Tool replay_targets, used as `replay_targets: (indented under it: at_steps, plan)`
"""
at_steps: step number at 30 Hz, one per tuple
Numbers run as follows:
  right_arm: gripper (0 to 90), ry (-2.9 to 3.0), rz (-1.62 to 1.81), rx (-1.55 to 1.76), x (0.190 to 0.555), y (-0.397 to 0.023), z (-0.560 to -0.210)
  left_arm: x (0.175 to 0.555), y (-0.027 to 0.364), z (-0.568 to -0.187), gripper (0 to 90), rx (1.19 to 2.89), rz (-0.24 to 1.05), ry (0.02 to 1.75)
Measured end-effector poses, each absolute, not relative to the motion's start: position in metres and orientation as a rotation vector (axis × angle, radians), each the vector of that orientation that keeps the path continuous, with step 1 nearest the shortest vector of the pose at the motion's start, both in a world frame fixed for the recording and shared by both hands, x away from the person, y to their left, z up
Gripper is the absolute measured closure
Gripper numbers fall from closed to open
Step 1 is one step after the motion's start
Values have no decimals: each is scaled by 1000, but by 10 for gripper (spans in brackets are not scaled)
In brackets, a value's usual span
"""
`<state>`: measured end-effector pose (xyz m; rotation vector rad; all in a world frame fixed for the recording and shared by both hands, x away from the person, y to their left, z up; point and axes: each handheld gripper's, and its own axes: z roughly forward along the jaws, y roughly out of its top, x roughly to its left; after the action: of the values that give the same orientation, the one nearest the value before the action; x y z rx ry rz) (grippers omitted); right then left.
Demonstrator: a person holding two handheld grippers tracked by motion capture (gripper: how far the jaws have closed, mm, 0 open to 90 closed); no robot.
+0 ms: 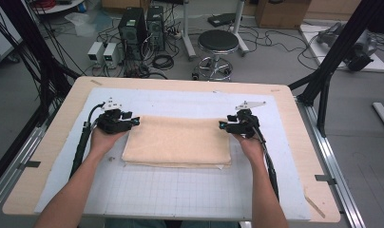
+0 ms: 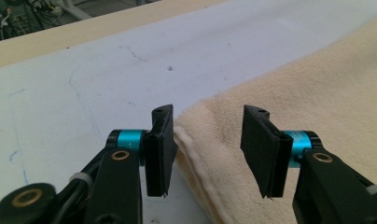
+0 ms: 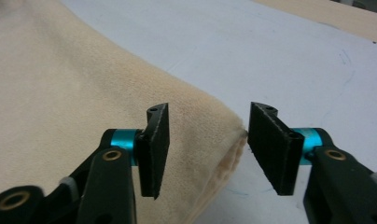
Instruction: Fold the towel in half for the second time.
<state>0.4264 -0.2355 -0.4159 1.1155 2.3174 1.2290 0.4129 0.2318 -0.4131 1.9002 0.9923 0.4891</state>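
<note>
Presently both sets of tongs, left tongs and right tongs, stood part-open with nothing gripped, each straddling a far corner of the folded towel on the counter. Risk: withdrawing carelessly could snag the loose corner layers and undo the fold.

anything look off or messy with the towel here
Nothing stands out. The folded towel lies flat and fairly square on the mat, layers stacked evenly. A lower layer peeks out slightly along the near edge. The left gripper and right gripper sit open at its two far corners, pads clear of the cloth.
</note>
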Motion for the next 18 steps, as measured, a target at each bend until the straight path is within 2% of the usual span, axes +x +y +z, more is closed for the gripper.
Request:
replay_targets:
  at_steps: [9,18]
  plan:
    - [430,2299,1239,1065,418,-229,-405,403,231,-406,490,1897,487,934]
    - [347,2316,1275,1057,414,-223,-402,400,230,-402,458,1880,458,911]
